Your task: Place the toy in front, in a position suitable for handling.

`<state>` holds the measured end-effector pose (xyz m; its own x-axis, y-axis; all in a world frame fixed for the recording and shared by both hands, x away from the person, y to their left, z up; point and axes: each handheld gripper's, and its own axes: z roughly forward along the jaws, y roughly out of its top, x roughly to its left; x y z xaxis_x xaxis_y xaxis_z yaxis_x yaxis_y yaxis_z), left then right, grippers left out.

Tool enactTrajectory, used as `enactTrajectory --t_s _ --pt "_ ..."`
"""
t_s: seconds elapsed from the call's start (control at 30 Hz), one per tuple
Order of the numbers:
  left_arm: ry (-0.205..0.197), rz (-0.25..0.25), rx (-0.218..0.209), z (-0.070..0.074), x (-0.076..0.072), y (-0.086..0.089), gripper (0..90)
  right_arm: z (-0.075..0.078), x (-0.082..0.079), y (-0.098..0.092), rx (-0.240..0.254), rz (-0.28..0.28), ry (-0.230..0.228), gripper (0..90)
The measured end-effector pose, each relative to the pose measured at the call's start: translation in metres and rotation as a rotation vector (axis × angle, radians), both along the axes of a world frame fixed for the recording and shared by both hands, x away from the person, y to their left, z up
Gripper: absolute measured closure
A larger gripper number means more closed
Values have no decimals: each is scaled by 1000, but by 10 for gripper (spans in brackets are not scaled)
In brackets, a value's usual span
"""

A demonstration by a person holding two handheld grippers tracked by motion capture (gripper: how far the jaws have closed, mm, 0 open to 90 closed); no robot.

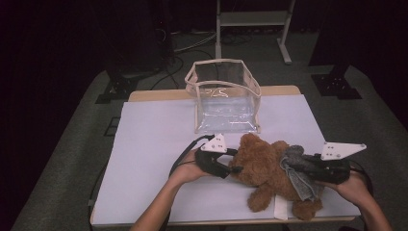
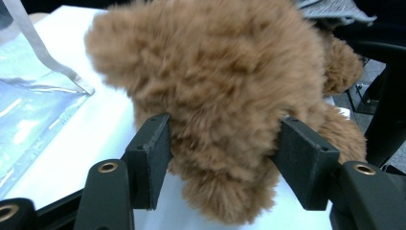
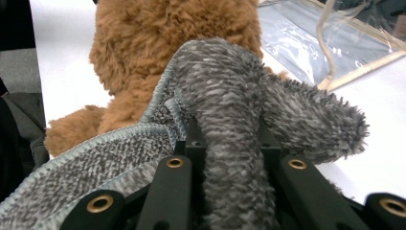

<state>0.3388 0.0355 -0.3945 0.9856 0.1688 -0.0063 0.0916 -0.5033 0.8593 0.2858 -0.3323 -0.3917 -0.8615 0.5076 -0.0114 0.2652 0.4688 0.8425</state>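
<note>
Between the left gripper's [image 1: 236,169] part-open jaws lies the head of a brown plush teddy bear [image 1: 264,171], fur brushing both pads, grip uncertain. Rightward, the right gripper [image 1: 294,168] pinches the bear's grey knit garment [image 1: 298,179]. Beyond them a clear bag [image 1: 223,98] stands open on the white-covered table [image 1: 144,159], bare at left; dim room around.

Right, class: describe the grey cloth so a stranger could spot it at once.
On the white table cover, find the brown teddy bear lying near the front edge. The grey cloth drapes over its body: fuzzy, speckled, pinched in the right claw.
</note>
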Motion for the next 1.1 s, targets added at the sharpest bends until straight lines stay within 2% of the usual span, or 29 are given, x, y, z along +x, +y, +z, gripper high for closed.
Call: enactTrajectory --t_s 0.1,0.23,0.33,0.43,0.5,0.57,0.67,0.77,0.87,0.97,1.03,1.1 --pt "31 -1 -20 -5 5 0 355 -3 -3 -7 14 -14 2 743" --pt "92 -1 -18 -15 11 4 338 -3 -4 -5 5 -15 -2 744" --pt "130 -25 -60 -19 12 0 389 -2 -3 -3 2 -10 1 744" --pt "115 -28 -94 -12 8 -4 431 0 -4 -4 8 -9 8 743" --pt "76 -41 -74 -2 3 -7 434 10 -5 -4 7 9 5 742" --pt "43 -46 -69 8 -2 -10 433 26 -6 -1 -14 21 -17 742" --pt "12 -74 -101 21 -8 -18 431 55 -7 11 -13 70 -50 742" --pt "-32 -83 -84 30 -14 -30 428 80 -4 31 -47 129 -89 740" --pt "-35 -92 -95 34 -15 -34 428 100 2 50 -55 183 -117 739" --pt "-49 -100 -104 37 -17 -36 428 113 6 67 -75 222 -136 739" --pt "-56 -99 -97 38 -17 -37 428 116 8 75 -121 242 -135 738" --pt "-54 -96 -97 37 -17 -36 428 117 10 74 -142 245 -118 738"
